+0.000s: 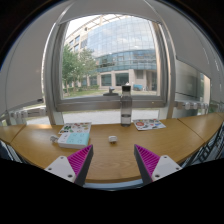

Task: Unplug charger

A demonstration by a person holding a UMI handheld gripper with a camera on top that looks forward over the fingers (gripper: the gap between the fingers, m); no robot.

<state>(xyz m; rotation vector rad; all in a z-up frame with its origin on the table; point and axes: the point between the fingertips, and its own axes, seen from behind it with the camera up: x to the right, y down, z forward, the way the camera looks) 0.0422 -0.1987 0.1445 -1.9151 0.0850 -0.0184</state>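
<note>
My gripper (pixel 113 162) is open and empty, its two magenta pads (pixel 81 160) wide apart above the near part of a wooden table (pixel 110 148). A small white object (pixel 112 139), possibly the charger, lies on the table well ahead of the fingers, roughly on the line between them. I cannot make out a cable or a socket. Nothing stands between the fingers.
A tall bottle-like object (pixel 126 105) stands at the table's far edge before a large window (pixel 112 55). A stack of books or papers (pixel 74 134) lies ahead of the left finger, a magazine (pixel 150 124) far right. Chairs show at both sides.
</note>
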